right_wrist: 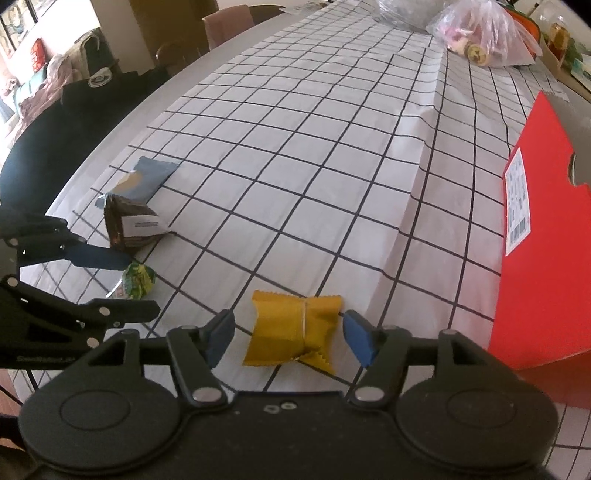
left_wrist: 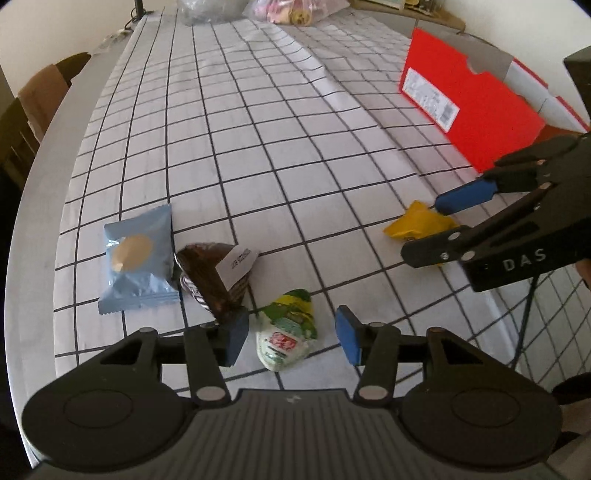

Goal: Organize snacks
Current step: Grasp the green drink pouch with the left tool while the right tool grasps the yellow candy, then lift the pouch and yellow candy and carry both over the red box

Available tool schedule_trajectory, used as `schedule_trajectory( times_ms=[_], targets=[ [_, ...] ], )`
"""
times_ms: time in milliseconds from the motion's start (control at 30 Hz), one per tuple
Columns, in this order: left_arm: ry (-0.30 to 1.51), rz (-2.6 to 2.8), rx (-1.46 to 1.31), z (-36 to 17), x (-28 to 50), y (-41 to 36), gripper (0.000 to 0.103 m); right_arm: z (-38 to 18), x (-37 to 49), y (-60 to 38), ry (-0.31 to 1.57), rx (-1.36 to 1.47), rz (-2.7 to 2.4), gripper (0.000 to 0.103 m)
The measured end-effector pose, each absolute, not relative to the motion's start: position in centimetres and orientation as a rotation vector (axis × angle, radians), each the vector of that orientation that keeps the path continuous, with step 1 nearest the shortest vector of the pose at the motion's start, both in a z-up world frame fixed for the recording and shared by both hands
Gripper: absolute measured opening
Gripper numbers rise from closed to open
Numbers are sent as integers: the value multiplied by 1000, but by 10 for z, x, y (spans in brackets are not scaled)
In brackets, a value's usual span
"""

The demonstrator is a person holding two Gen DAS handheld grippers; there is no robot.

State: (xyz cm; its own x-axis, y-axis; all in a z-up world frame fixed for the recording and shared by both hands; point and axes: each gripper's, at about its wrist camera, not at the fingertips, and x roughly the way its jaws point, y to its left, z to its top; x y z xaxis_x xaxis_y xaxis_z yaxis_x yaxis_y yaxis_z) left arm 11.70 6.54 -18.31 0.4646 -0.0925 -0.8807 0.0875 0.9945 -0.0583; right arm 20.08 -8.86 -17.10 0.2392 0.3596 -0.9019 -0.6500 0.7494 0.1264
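A green and white snack packet point(left_wrist: 288, 330) lies on the checked tablecloth between the open fingers of my left gripper point(left_wrist: 291, 338). A brown wrapped cake point(left_wrist: 212, 277) and a blue biscuit packet point(left_wrist: 138, 258) lie just left of it. A yellow snack packet point(right_wrist: 295, 328) lies between the open fingers of my right gripper point(right_wrist: 290, 338); it also shows in the left wrist view point(left_wrist: 419, 223) under the right gripper point(left_wrist: 430, 230). The left gripper point(right_wrist: 110, 280) shows at the left of the right wrist view, over the green packet point(right_wrist: 138, 282). Neither gripper holds anything.
A red open cardboard box point(left_wrist: 476, 107) stands at the right, also in the right wrist view point(right_wrist: 543, 236). Plastic bags point(right_wrist: 487, 33) sit at the far end of the table. The grey table edge point(left_wrist: 48, 177) runs along the left, with chairs beyond.
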Motion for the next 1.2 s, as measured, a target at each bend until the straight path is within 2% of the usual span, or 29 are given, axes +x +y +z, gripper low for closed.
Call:
schedule_trajectory(
  times_ms=[233, 367, 567, 800, 1200],
  targets=[
    [1077, -122, -14, -185, 119, 68, 50, -174, 196, -84, 1123, -335, 694, 57],
    [1072, -70, -17, -183, 117, 70, 34, -173, 194, -84, 1110, -352, 680, 48],
    [1069, -29, -42, -182, 111, 70, 32, -170, 189, -87, 1094, -349, 668, 39],
    [1089, 0, -126, -178, 111, 75, 32, -159, 185, -95, 1083, -311, 655, 38],
    [1045, -27, -180, -135, 118, 55, 32, -97, 175, -141, 994, -197, 656, 38]
  ],
)
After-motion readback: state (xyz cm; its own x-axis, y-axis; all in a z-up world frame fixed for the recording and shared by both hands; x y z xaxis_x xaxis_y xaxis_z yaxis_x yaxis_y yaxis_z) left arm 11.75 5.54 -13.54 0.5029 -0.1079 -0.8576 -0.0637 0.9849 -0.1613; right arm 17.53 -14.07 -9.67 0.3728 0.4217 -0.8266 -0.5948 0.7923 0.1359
